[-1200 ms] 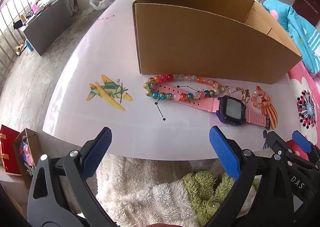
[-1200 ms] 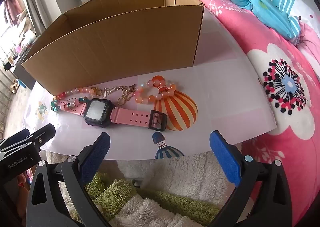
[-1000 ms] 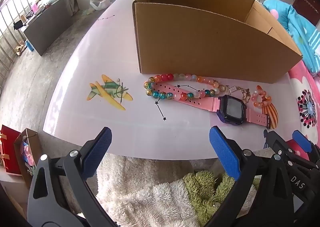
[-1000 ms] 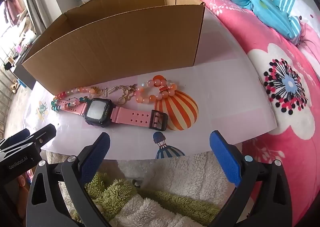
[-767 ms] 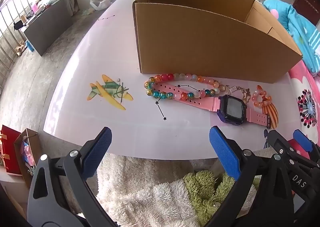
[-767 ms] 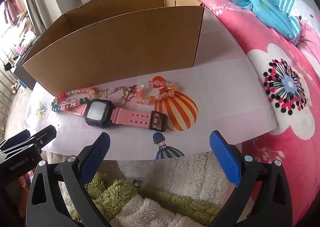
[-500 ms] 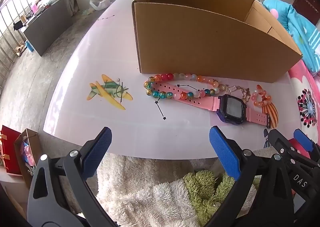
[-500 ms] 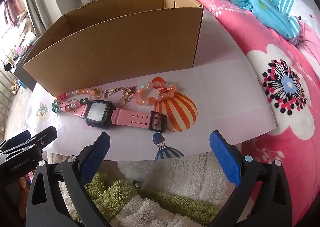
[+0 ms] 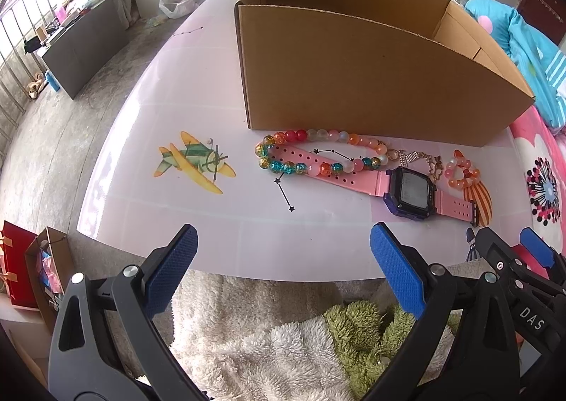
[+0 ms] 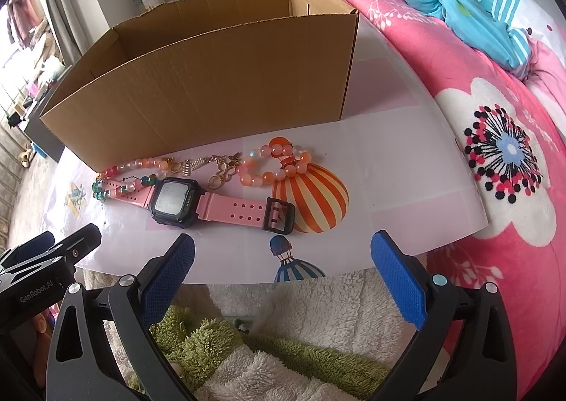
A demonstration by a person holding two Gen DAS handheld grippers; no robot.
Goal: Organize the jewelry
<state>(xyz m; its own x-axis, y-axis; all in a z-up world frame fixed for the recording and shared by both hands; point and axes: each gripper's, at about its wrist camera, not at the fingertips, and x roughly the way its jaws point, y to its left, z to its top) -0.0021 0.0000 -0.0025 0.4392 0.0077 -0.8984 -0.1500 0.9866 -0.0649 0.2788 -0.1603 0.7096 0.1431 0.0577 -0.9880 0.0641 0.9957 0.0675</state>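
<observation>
Both grippers hover off the near edge of the table (image 9: pixel 148 111), jaws spread wide, holding nothing: left gripper (image 9: pixel 283 270), right gripper (image 10: pixel 281 268). Pink watch (image 10: pixel 177 199) lies flat in front of the cardboard box (image 9: pixel 353 75). Multicolour bead bracelet (image 9: pixel 311 153) overlaps its strap; orange bead bracelet (image 10: pixel 276 166) lies just beside the buckle end.

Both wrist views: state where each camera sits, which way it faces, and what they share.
Left wrist: on the left gripper, open at the table's near edge, facing the multicoloured bead bracelet and cardboard box; the right gripper's tip shows at right.
Right wrist: on the right gripper, open, facing the pink watch; the left gripper's tip shows at left.
Shared: watch, both bracelets, box, table.
</observation>
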